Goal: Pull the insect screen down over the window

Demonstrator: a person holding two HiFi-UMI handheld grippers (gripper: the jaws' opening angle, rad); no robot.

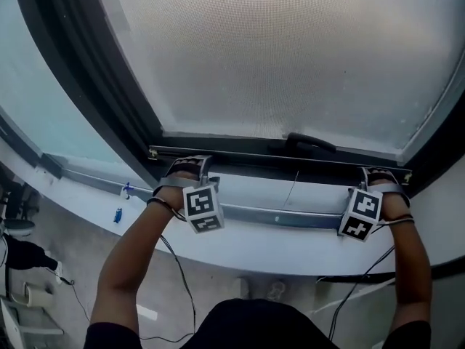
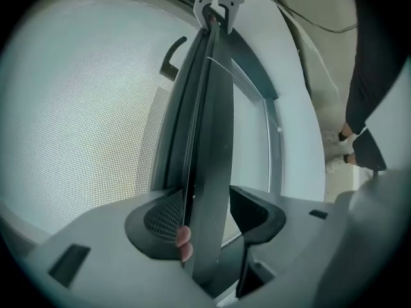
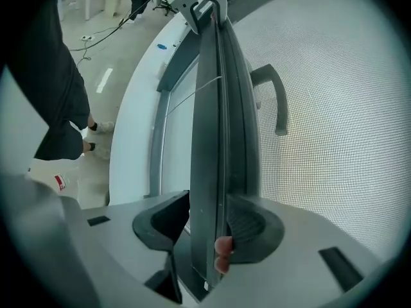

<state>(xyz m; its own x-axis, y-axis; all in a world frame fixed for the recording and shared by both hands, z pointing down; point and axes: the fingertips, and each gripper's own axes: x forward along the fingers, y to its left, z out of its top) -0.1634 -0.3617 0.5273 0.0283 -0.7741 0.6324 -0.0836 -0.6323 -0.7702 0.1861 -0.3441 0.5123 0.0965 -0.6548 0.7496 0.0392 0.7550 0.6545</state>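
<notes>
A curved white sill [image 1: 240,247] runs beneath the window, with grey floor below it. The insect screen [image 1: 290,57] covers the pane. Its mesh reaches down to the bottom bar [image 1: 276,153], which lies along the pane's 6 o'clock edge, close to the lower frame. Your left gripper [image 1: 186,166] pinches that bar toward 7 o'clock and your right gripper [image 1: 378,173] pinches it toward 5 o'clock (a fingertip [image 2: 184,242] peeks out beside one pad). A dark handle [image 1: 312,142] sits just above the bar, nearer your right gripper.
</notes>
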